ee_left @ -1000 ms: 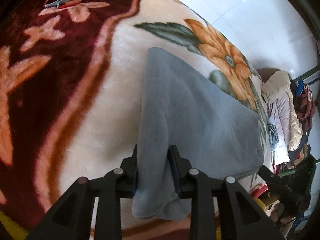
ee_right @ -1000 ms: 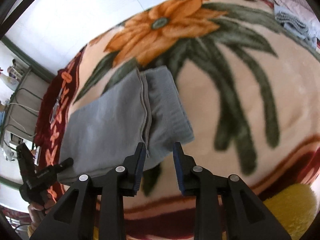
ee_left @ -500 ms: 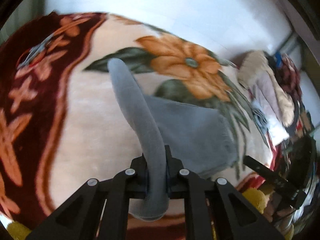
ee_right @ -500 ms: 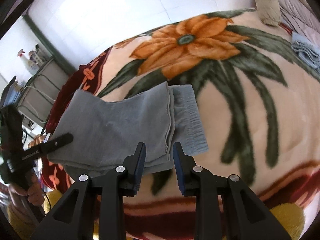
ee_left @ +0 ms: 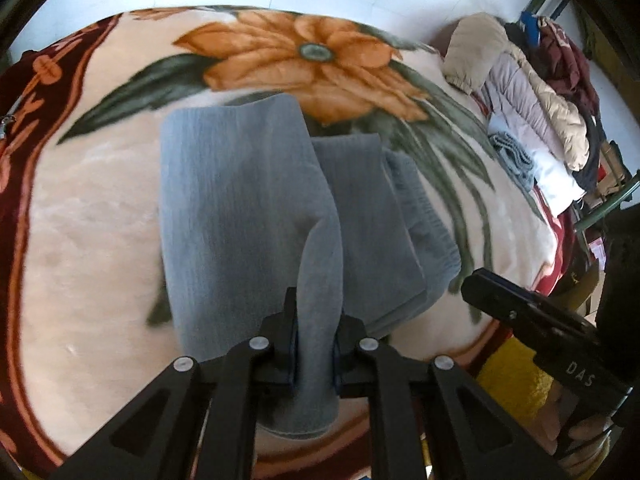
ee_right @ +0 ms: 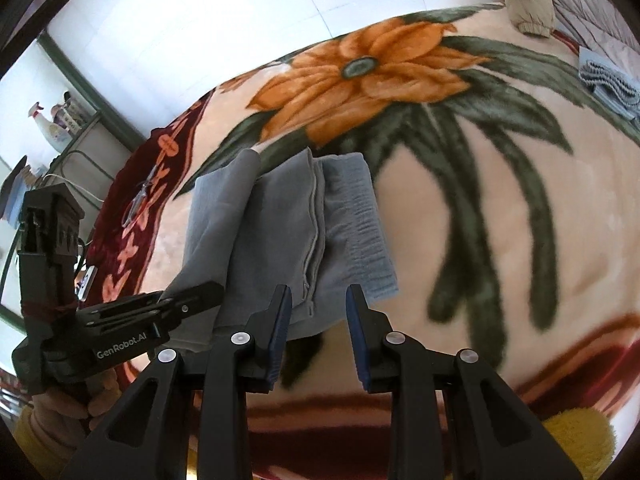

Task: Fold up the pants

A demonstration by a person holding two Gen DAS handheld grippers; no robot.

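Grey pants [ee_left: 240,208] lie partly folded on a flowered blanket [ee_left: 80,220]. My left gripper [ee_left: 316,344] is shut on a bunched end of the pants, lifted a little, and the cloth drapes from it over the rest of the garment. The waistband end [ee_right: 356,224] lies flat at the right. My right gripper [ee_right: 318,320] hovers open above the near edge of the pants [ee_right: 280,220], its pads touching nothing. In the right wrist view the left gripper [ee_right: 200,294] comes in from the left, held by a hand.
Jackets [ee_left: 532,92] are piled at the blanket's far right, with a folded blue-grey cloth [ee_left: 512,156] beside them. Scissors [ee_right: 140,200] lie on the dark red border. A shelf with bottles [ee_right: 52,128] stands at the left. Something yellow and fluffy [ee_right: 580,428] sits at the near edge.
My left gripper closed on the pants' end, lifted it and carried it to the right over the rest of the garment. The right gripper stayed nearly still and open.
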